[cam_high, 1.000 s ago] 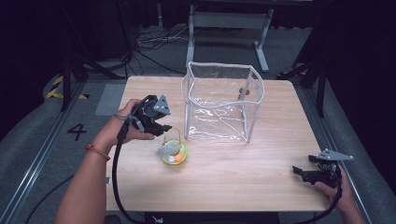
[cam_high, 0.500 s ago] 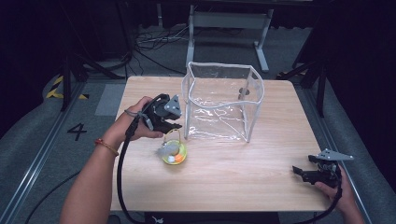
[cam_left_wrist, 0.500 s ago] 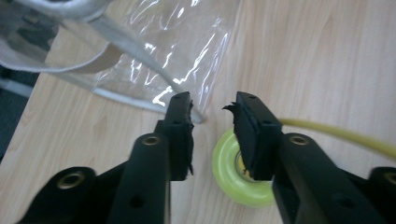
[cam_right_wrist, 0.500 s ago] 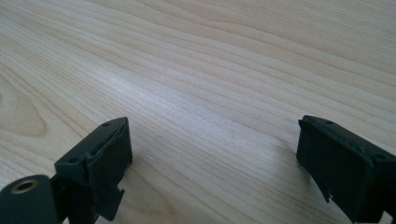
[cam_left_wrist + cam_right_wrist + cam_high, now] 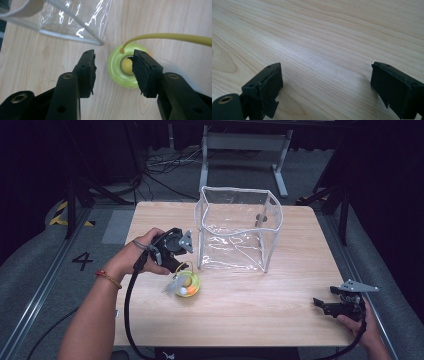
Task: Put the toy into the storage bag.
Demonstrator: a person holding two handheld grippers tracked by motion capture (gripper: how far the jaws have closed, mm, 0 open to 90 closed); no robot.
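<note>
A yellow-green ring toy point(image 5: 189, 284) with a yellow ball in its middle, an orange bit and a white feather lies on the wooden table point(image 5: 280, 285), just in front of a clear plastic bag point(image 5: 240, 232). A thin yellow cord point(image 5: 170, 37) rises from the ring toy point(image 5: 116, 71). My left gripper point(image 5: 181, 267) hangs just above the toy, pointing down at it. Its jaws have just been opening; between them shows bare wood and the ring's edge, and the pads press on nothing point(image 5: 113, 55). My right gripper point(image 5: 324, 301) rests open at the table's near right corner, with only wood between its jaws point(image 5: 325, 75).
The clear bag point(image 5: 67, 20) stands upright and open-topped at the table's middle back, close to my left hand. A black cable trails from each gripper over the front edge. Dark floor, cables and a metal stand lie beyond the table.
My left hand has shifted a little to the right, toward the bag and the toy. The toy has stayed where it was. The right hand has not moved.
</note>
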